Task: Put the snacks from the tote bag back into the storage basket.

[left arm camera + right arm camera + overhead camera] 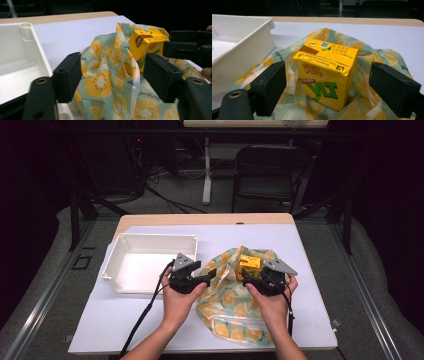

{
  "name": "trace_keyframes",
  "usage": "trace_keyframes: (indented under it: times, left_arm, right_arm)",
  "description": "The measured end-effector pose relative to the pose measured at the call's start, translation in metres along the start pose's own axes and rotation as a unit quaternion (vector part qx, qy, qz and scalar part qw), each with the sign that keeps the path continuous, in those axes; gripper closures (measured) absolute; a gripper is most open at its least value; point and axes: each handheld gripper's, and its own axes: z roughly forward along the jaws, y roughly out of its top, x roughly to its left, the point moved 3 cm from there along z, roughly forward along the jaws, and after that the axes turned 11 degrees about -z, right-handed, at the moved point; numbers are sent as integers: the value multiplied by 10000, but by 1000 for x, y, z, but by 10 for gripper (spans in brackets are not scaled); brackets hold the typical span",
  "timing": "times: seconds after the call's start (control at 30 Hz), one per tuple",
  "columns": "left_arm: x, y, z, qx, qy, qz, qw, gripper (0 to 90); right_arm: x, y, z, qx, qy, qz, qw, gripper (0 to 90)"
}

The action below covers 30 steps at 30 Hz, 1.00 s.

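While the right gripper (327, 85) stands wide open around the yellow drink carton (325, 75), gripping nothing, the left gripper (112, 80) gapes about a raised fold of the lemon-print bag (105, 82), also unclamped. The carton sits upright in the bag's mouth beside the white tray (150, 262). Pinch fabric first; then lift squarely.

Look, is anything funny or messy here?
Yes. The yellow juice box stands upside down, its big green letters inverted, on a crumpled lemon-print bag beside the white tray.
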Motion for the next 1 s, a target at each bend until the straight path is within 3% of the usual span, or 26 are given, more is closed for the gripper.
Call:
trace_keyframes:
  times: [0.2,0.43,0.67,0.73,0.8,1.0]
  left_arm:
    - [3,-3,-13,-35,39,173,9998,262]
    - [13,-15,-22,-3,116,95,9999,262]
    - [14,-22,-22,93,144,97,9998,265]
    - [13,-24,-22,73,156,165,9997,268]
    - [13,-25,-21,83,180,193,9996,269]
    - [19,-34,-23,144,276,235,9992,275]
  right_arm:
    - [7,0,19,92,-323,156,9993,104]
    - [11,-1,31,148,-498,199,9985,99]
    - [16,-4,44,202,-646,203,9975,99]
    - [15,-6,50,244,-867,145,9958,84]
    - [14,-7,52,284,-929,157,9951,85]
    - [14,-9,57,205,-840,106,9962,180]
